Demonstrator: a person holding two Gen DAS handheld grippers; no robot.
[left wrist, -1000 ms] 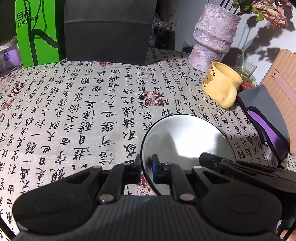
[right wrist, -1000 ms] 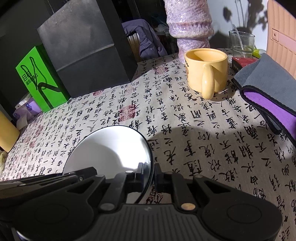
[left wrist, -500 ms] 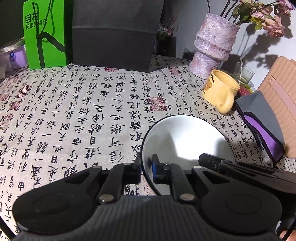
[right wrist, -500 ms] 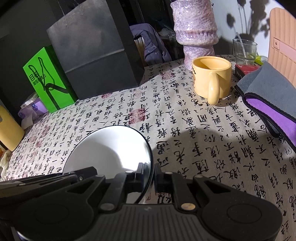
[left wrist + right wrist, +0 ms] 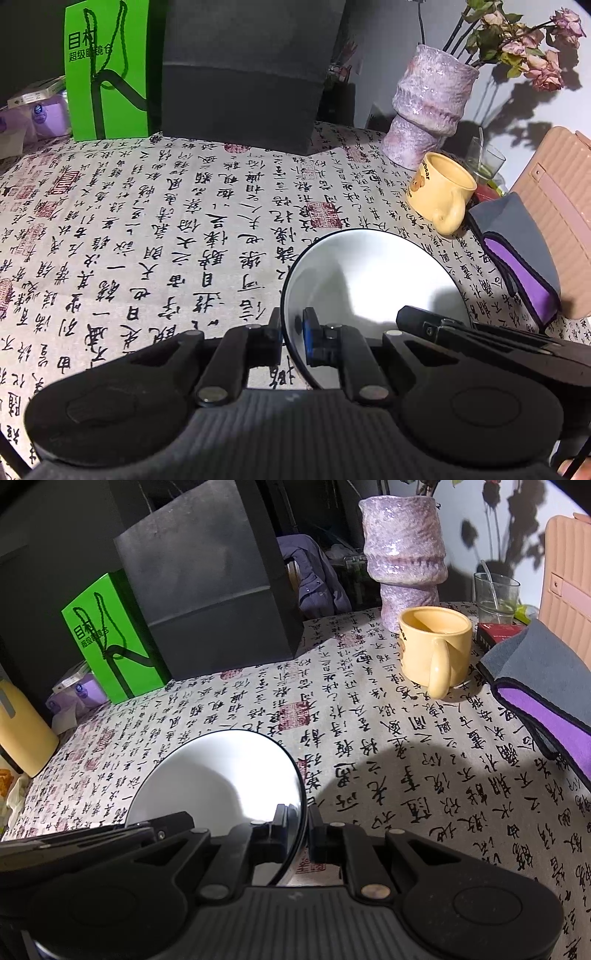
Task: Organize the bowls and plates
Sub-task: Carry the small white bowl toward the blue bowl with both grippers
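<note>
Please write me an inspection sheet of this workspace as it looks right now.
Surface: tablecloth printed with black calligraphy, lying flat.
Job's things: one white bowl with a dark rim, pinched on opposite sides of its rim by both grippers.
Clutter: yellow mug, purple vase with flowers, drinking glass, grey and purple cloth, green bag, black bag.
Grippers: left gripper shut on the bowl; right gripper shut on the bowl.
Cables: nothing seen.
Surroundings: dark jacket behind the table.
</note>
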